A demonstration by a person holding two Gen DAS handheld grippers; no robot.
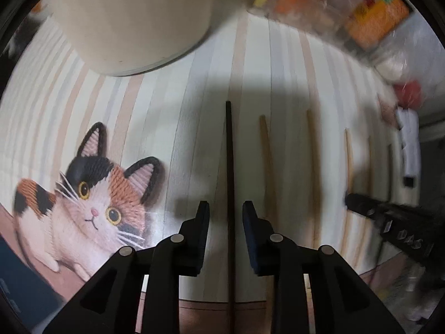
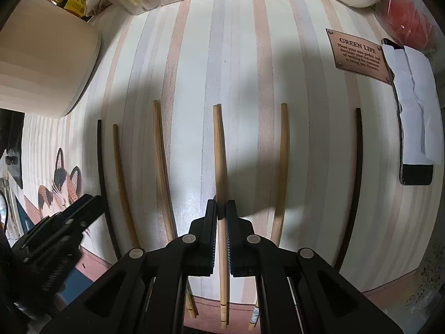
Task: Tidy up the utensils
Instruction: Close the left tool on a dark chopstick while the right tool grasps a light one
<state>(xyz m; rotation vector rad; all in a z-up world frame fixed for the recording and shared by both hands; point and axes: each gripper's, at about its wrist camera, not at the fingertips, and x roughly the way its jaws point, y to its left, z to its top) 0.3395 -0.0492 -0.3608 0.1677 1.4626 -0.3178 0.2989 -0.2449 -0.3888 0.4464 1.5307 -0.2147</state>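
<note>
Left tool apart, straddling dark chopstick; right tool clamped on bamboo chopstick, mid-counter.

Six chopsticks are counted on the desk in the right wrist view: four of light wood and two dark. The light ones are a thin one, a thicker one, a middle one and a fourth. The dark ones are one toward the left edge and one toward the right edge. One cream container, one brown plaque and one cat picture are counted. Two grippers are seen, the left gripper and the right gripper.
</note>
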